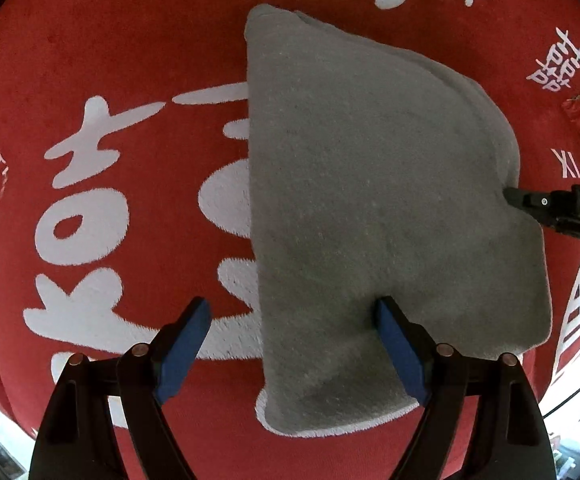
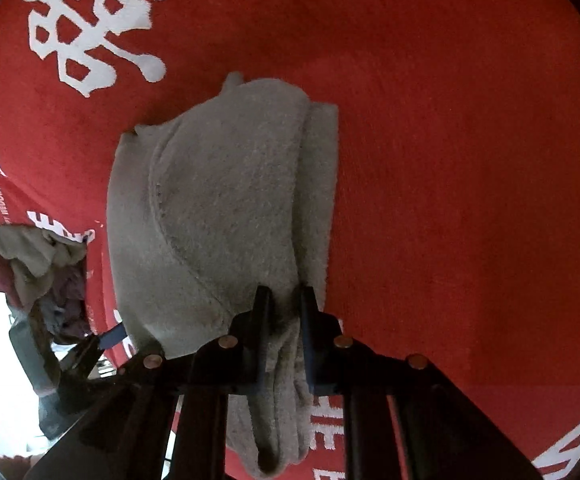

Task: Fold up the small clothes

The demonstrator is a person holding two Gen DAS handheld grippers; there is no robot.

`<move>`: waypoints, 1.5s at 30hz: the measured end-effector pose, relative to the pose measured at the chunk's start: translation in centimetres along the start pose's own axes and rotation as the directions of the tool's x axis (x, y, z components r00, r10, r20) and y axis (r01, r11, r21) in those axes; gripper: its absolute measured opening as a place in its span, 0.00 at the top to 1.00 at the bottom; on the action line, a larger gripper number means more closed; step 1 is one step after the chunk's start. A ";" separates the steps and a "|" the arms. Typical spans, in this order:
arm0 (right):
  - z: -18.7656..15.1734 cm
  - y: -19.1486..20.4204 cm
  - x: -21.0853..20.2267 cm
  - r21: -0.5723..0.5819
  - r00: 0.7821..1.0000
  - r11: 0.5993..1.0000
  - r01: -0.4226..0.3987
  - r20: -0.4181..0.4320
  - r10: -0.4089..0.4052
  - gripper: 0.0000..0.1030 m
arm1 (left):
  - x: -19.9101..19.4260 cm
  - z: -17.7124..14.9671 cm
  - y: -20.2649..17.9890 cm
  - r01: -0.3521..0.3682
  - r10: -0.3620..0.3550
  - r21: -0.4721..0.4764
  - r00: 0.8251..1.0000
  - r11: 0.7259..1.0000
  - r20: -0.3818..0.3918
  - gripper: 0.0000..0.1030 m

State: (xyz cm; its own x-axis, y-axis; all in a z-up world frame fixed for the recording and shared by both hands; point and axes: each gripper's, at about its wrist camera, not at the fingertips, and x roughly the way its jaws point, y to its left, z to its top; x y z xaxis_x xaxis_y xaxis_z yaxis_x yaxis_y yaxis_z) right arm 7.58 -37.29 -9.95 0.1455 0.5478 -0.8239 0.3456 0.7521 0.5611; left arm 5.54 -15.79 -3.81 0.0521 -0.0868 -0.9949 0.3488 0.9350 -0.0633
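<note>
Grey soft fleece garment (image 1: 370,200), light and floppy: right gripper (image 2: 285,300) pinches its bunched 3 o'clock edge, left gripper (image 1: 294,312) wide open, empty.

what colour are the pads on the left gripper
Blue pads on black fingers, clearest in the left wrist view.

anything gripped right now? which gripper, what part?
The right gripper is pinched on the grey garment, at a bunched fold on its near edge. The left gripper is open: one finger rests on the cloth, the other on the red cloth, holding nothing.
</note>
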 end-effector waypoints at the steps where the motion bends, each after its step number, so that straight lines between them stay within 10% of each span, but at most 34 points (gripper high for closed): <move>1: -0.2 0.0 -0.2 -0.010 1.000 1.000 0.015 0.007 -0.015 0.83 | 0.0 -0.1 0.0 0.003 -0.003 -0.008 1.000 1.000 -0.004 0.18; 6: -1.6 0.5 -1.2 0.046 0.997 0.996 0.070 0.039 -0.072 0.64 | -0.7 -0.6 0.7 0.002 -0.002 -0.014 1.000 1.000 -0.009 0.18; 32: -13.3 10.0 -3.6 0.006 0.992 0.994 0.113 0.051 -0.113 0.51 | -5.8 -6.3 4.3 -0.029 0.029 0.029 1.000 0.999 0.012 0.18; 45: -12.1 9.4 -3.5 -0.027 0.991 0.991 0.135 0.007 -0.135 0.51 | -4.2 -5.3 3.8 -0.055 0.054 -0.029 0.998 0.998 -0.032 0.18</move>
State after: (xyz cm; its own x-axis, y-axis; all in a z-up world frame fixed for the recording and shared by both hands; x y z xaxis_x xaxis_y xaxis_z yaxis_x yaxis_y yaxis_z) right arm -0.91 -27.68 -0.84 0.1042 0.4389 -0.8925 0.3372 0.8286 0.4469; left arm 1.72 -10.07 -0.28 0.0411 -0.0253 -0.9988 0.3179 0.9481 -0.0109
